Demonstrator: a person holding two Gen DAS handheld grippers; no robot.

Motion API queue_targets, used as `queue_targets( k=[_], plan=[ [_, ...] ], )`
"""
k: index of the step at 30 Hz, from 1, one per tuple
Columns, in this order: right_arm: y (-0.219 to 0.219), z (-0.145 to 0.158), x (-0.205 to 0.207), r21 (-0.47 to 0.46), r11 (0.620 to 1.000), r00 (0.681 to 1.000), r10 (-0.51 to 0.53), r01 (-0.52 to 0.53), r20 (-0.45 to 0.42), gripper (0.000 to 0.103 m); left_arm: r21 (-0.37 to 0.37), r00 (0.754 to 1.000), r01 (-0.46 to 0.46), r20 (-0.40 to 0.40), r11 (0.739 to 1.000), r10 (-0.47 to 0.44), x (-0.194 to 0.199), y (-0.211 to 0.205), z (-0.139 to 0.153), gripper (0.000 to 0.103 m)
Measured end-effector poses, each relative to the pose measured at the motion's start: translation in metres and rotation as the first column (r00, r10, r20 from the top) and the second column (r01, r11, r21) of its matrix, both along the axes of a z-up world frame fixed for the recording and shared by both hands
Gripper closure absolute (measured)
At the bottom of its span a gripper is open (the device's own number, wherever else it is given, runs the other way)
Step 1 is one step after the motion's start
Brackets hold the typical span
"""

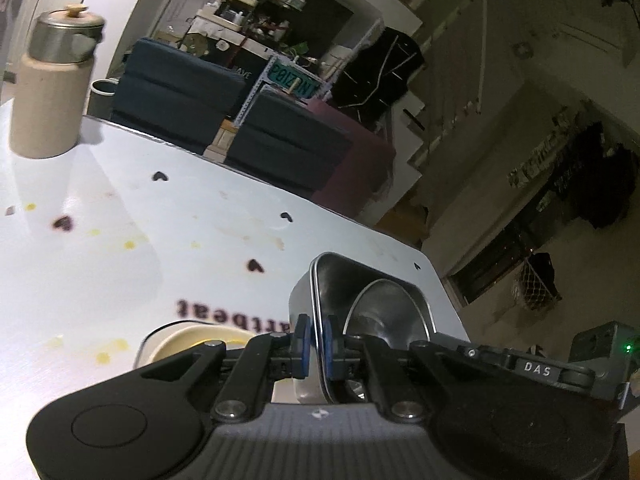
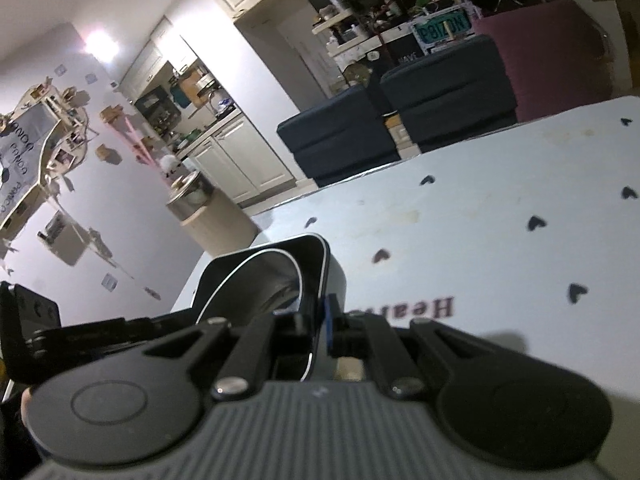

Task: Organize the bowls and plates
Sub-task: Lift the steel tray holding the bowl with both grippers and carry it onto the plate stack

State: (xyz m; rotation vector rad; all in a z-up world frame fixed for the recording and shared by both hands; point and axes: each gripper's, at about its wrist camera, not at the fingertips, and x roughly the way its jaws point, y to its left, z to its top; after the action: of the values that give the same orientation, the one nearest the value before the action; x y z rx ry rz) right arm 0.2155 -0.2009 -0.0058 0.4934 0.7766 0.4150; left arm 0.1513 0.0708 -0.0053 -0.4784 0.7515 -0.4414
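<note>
Left wrist view, left to right: a beige canister (image 1: 44, 92) with a metal lid (image 1: 66, 36) and a small knob, upright at the far left of the white table (image 1: 120, 260), which is printed with dark hearts and dotted with yellow stains; a cream bowl (image 1: 192, 344) low on the table, partly hidden behind the tool; the left gripper (image 1: 314, 344), clenched, its blue pads (image 1: 304, 340) pinching the near wall of a square metal tray (image 1: 320, 292), tilted over the table corner; a round metal bowl (image 1: 380, 312) lying inside that tray; past the table edge, two dark blue seats (image 1: 280, 140), a cluttered shelf (image 1: 236, 12) and a staircase (image 1: 460, 80). Right wrist view, left to right: a wall with wooden decorations (image 2: 44, 128); kitchen cabinets (image 2: 240, 164); the same canister (image 2: 208, 216) at the table's far edge; the tray (image 2: 312, 264), seen dark from this side, with the bowl rim (image 2: 256, 264) showing inside it; the right gripper (image 2: 320, 328), clamped on the tray's opposite wall, one blue pad (image 2: 329, 320) visible; the printed table (image 2: 500, 240); dark blue seats (image 2: 400, 128) and a maroon sofa (image 2: 560, 56) beyond
</note>
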Motion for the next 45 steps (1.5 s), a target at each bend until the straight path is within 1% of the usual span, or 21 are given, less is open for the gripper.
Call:
queue_targets(
  k=[3, 8, 15, 20, 24, 30, 43, 45],
  plan=[
    [0.011, -0.003, -0.004, 0.005, 1.000, 1.000, 0.005, -0.005, -0.019, 0.096, -0.004, 1.000, -0.005, -0.017, 1.000, 0.005, -0.006, 0.012, -0.005, 0.097],
    [0.023, -0.010, -0.014, -0.004, 1.000, 0.998, -0.002, 0.002, -0.060, 0.096, 0.012, 0.998, -0.015, -0.054, 1.000, 0.016, -0.009, 0.026, -0.018, 0.097],
    [0.049, -0.027, -0.018, -0.036, 0.999, 0.990, -0.002, -0.003, -0.138, 0.096, 0.049, 0.992, -0.040, -0.120, 0.998, 0.046, -0.006, 0.043, -0.038, 0.098],
    [0.060, -0.034, -0.014, -0.071, 0.997, 0.985, 0.007, -0.020, -0.174, 0.096, 0.068, 0.986, -0.035, -0.159, 0.997, 0.045, -0.003, 0.047, -0.050, 0.098],
    [0.063, -0.035, -0.011, -0.073, 0.997, 0.981, -0.011, -0.003, -0.193, 0.096, 0.083, 0.984, -0.022, -0.173, 0.996, 0.036, 0.000, 0.044, -0.054, 0.098],
    [0.065, -0.038, -0.012, -0.102, 0.995, 0.977, -0.013, -0.009, -0.215, 0.095, 0.097, 0.979, -0.013, -0.200, 0.995, 0.032, 0.003, 0.042, -0.061, 0.098],
    [0.074, -0.045, -0.005, -0.136, 0.991, 0.968, -0.021, -0.014, -0.251, 0.095, 0.121, 0.977, -0.009, -0.209, 0.993, 0.034, 0.007, 0.040, -0.064, 0.098],
    [0.074, -0.045, -0.004, -0.134, 0.991, 0.968, -0.021, -0.013, -0.251, 0.094, 0.121, 0.977, -0.009, -0.209, 0.993, 0.034, 0.006, 0.040, -0.065, 0.098]
  ],
)
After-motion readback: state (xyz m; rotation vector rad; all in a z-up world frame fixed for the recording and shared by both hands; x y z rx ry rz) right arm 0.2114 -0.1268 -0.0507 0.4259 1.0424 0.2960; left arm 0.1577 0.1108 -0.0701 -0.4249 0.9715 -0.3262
